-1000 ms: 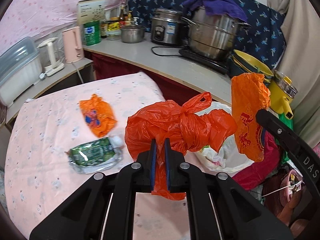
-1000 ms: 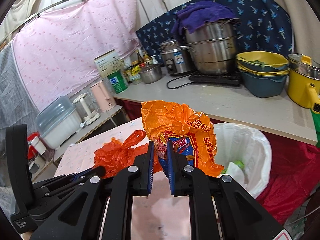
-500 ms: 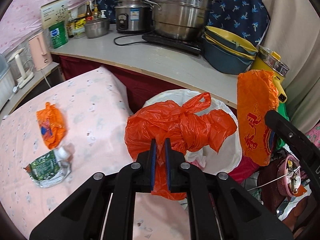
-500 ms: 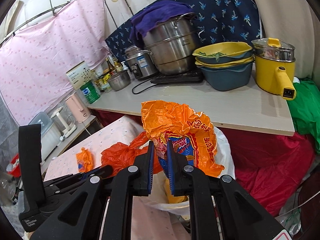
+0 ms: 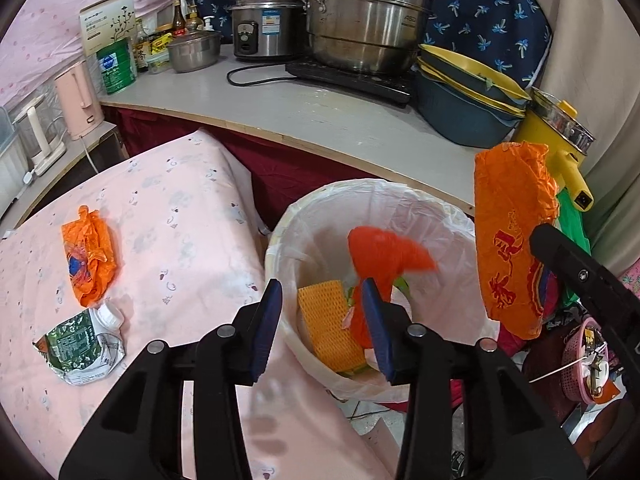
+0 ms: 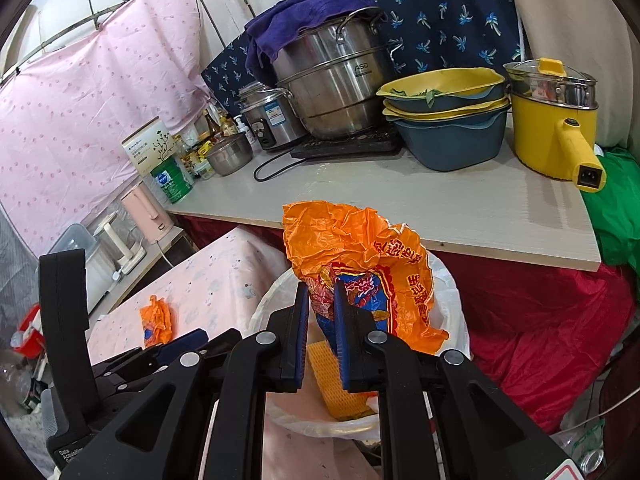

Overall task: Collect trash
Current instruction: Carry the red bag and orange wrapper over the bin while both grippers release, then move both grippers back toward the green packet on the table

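Over the white-lined bin (image 5: 360, 188) my left gripper (image 5: 320, 292) has its jaws opening, with nothing pressed between the pads. A knotted orange plastic bag (image 5: 384, 256), blurred, is loose inside the bin just beyond the right finger, above a yellow mesh piece (image 5: 328, 320). My right gripper (image 6: 320, 292) is shut on a crumpled orange snack wrapper (image 6: 360, 256) held above the bin's rim (image 6: 452, 308); the same wrapper (image 5: 512, 240) shows at the right of the left wrist view. A small orange wrapper (image 5: 88, 256) and a crushed green carton (image 5: 80, 344) lie on the pink tablecloth (image 5: 180, 220).
Behind the bin runs a grey counter (image 5: 320, 116) with steel pots (image 5: 368, 20), stacked basins (image 5: 464, 100), a yellow electric pot (image 6: 552, 120) and a pink kettle (image 5: 80, 100). Red cloth (image 6: 540, 320) hangs below the counter. A pink basket (image 5: 588, 360) sits low at the right.
Both grippers have moved from the table to above the bin. The left jaws have opened and the orange plastic bag has dropped out of them into the bin. The right grip is unchanged.
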A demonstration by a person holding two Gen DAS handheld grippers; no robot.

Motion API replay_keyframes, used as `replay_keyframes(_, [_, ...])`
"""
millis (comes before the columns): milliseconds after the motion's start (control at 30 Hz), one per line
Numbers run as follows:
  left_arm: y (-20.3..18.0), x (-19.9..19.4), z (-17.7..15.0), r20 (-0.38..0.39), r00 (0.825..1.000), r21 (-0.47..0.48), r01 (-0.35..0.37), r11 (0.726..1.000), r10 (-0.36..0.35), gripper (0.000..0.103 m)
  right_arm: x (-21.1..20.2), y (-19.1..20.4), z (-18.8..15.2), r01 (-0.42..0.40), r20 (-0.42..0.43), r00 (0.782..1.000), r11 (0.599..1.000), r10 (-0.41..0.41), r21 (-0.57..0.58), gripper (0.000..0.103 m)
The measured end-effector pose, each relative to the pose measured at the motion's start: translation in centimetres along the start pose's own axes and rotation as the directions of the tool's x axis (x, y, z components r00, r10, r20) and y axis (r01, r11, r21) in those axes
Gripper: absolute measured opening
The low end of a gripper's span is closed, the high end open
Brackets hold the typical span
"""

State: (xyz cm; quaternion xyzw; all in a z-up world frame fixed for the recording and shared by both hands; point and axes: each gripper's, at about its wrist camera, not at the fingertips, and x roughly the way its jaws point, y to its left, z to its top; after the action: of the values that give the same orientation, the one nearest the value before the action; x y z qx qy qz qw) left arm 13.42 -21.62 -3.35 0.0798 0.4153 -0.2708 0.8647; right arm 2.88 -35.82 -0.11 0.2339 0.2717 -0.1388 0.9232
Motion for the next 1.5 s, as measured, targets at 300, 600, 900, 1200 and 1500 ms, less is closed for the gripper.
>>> replay_keyframes(300, [2.1,-1.0,0.1,0.035,0.998,-0.015,-0.046,0.999,0.047,0.042,2.5,1.4,0.3,-0.015,-0.030,0.999,0.999,0.014,-0.028,0.014])
replay_keyframes(600, [4.5,-1.8,0.1,0.046,0.996,-0.052,-0.076,0.996,0.078,0.048,4.1,3.2,0.2,-0.023,-0.043,0.999,0.999,0.022,-0.043,0.027])
replay_keyframes(900, [6.3,-3.1,-0.6,0.058,0.994,-0.090,-0.092,0.992,0.097,0.055,3.2,5.4,0.1,-0.050,-0.037,0.998,0.996,0.047,-0.074,0.029])
replay_keyframes(1200, [9.4,-5.4,-1.7,0.079,0.987,-0.149,-0.129,0.980,0.142,0.064,2.0,9.1,-0.8,-0.097,-0.045,0.995,0.988,0.092,-0.121,0.029])
replay_keyframes(1500, [13.7,-7.4,-3.3,0.081,0.979,-0.219,-0.163,0.962,0.185,0.065,1.8,13.8,-2.5,-0.150,-0.071,0.988,0.973,0.140,-0.175,0.033])
